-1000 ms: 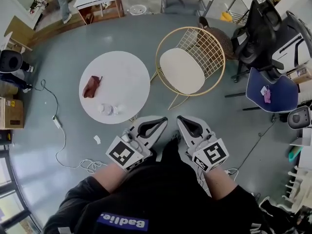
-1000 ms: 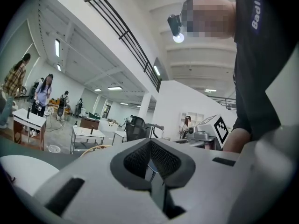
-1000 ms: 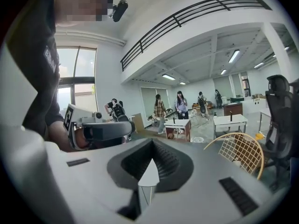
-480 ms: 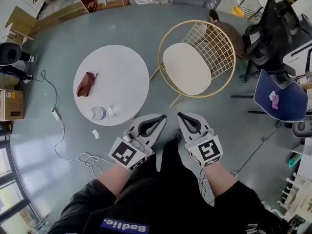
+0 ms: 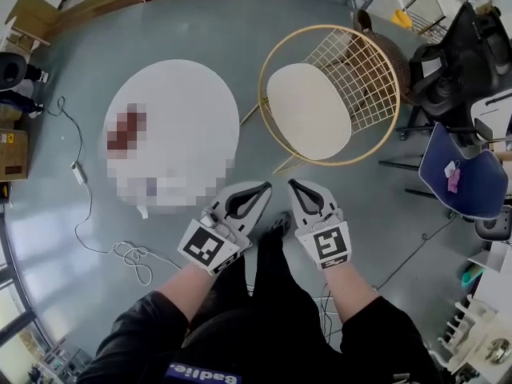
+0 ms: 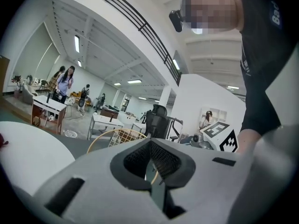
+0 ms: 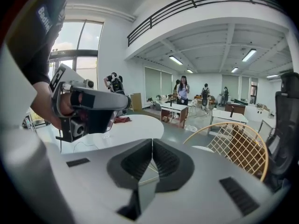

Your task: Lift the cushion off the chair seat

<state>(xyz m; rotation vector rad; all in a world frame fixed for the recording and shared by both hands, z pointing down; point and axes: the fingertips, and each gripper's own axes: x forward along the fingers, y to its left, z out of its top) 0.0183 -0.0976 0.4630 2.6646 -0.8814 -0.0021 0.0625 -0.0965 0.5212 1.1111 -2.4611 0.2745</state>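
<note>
A grey-blue floor [image 5: 240,22] spreads below. Ahead of the jaws and to their left stands a round white counter [image 5: 192,110]. Well off to their right are a black office chair [image 5: 456,54] and a blue chair [image 5: 480,174]. A white cable [image 5: 134,256] lies left of them. The walls are white, with a tall window [image 7: 86,45] and ceiling strip lights [image 7: 176,60].

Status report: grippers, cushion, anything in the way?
Left gripper and right gripper shut, empty, short of the chair. Cushion lying on seat, untouched. Only bare floor between.
</note>
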